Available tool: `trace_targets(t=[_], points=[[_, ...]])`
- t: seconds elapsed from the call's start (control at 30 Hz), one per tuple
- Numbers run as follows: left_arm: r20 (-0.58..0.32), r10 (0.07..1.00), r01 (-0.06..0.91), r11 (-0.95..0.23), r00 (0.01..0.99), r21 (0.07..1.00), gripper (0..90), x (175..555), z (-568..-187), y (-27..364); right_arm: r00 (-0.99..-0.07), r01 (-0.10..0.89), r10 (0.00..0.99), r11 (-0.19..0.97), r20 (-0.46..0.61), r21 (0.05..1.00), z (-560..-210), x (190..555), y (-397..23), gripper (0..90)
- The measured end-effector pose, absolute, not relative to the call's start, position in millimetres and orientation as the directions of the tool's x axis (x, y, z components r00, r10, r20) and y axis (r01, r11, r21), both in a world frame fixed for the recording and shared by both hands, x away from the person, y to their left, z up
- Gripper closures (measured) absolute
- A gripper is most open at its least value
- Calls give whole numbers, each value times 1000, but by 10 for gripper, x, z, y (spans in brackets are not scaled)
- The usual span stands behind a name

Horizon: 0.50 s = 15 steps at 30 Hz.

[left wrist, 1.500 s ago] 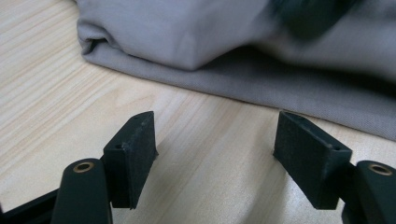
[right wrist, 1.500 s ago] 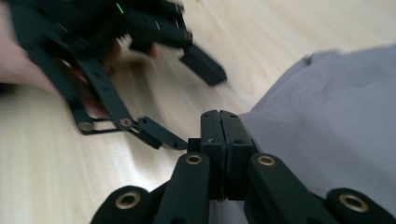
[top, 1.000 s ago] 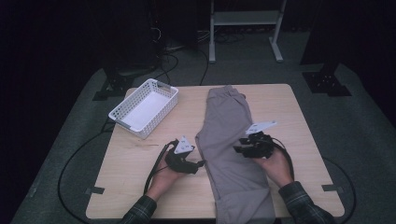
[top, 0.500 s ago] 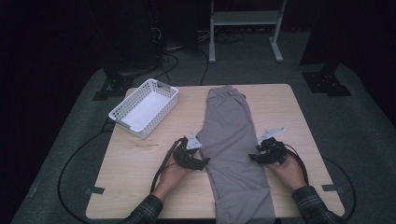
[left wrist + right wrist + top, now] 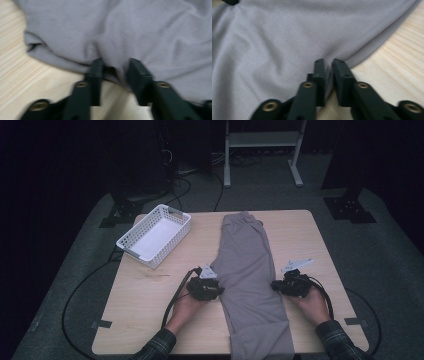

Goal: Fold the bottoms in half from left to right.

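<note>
Since 1 second ago we moved the right tool (image 5: 278,285) down off the trousers (image 5: 250,270) to their right edge; the left tool (image 5: 218,290) sits at the left edge. Both tools just closed, pinching the fabric. Trousers lie mid-counter (image 5: 150,320); we're set to fold or lift.

A white basket (image 5: 154,234) with slotted walls sits on the far left part of the light wooden table (image 5: 145,295), at an angle to the table's edges. Beyond the table, on the grey floor (image 5: 390,250), stands a white metal frame (image 5: 262,142). Black cables (image 5: 192,172) lie on the floor nearby.
</note>
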<state>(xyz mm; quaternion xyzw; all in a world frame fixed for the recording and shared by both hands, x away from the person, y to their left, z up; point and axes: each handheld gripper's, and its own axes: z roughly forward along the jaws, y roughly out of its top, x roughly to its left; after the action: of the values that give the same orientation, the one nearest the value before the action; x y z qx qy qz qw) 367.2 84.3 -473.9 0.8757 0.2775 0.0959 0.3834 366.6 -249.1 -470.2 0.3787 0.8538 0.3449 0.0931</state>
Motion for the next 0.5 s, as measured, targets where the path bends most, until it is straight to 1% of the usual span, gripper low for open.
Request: trace_targets(t=[0.03, 0.1, 0.13, 0.17, 0.23, 0.33, 0.5], points=[[-58, 552, 416, -551, 832, 723, 774, 3678, -4738, 841, -696, 587, 709, 470, 113, 659, -4704, 3670, -2491, 860], [-47, 545, 406, -562, 837, 721, 857, 3694, -4730, 832, -696, 586, 709, 471, 112, 660, -4705, 3676, -2486, 873], [-27, 546, 399, -576, 837, 714, 871, 3703, -4720, 829, -698, 576, 710, 481, 92, 661, -4701, 3680, -2477, 876], [-18, 549, 396, -580, 836, 712, 875, 3719, -4717, 826, -698, 564, 712, 489, 69, 665, -4701, 3690, -2464, 878], [-27, 555, 405, -571, 831, 714, 876, 3763, -4719, 831, -694, 559, 718, 495, 49, 665, -4695, 3734, -2440, 883], [-33, 568, 416, -561, 823, 716, 877, 3845, -4718, 847, -678, 570, 733, 471, 61, 673, -4706, 3820, -2439, 884], [-15, 579, 417, -568, 815, 710, 878, 4041, -4706, 869, -653, 591, 755, 456, 61, 666, -4694, 4012, -2421, 885]])
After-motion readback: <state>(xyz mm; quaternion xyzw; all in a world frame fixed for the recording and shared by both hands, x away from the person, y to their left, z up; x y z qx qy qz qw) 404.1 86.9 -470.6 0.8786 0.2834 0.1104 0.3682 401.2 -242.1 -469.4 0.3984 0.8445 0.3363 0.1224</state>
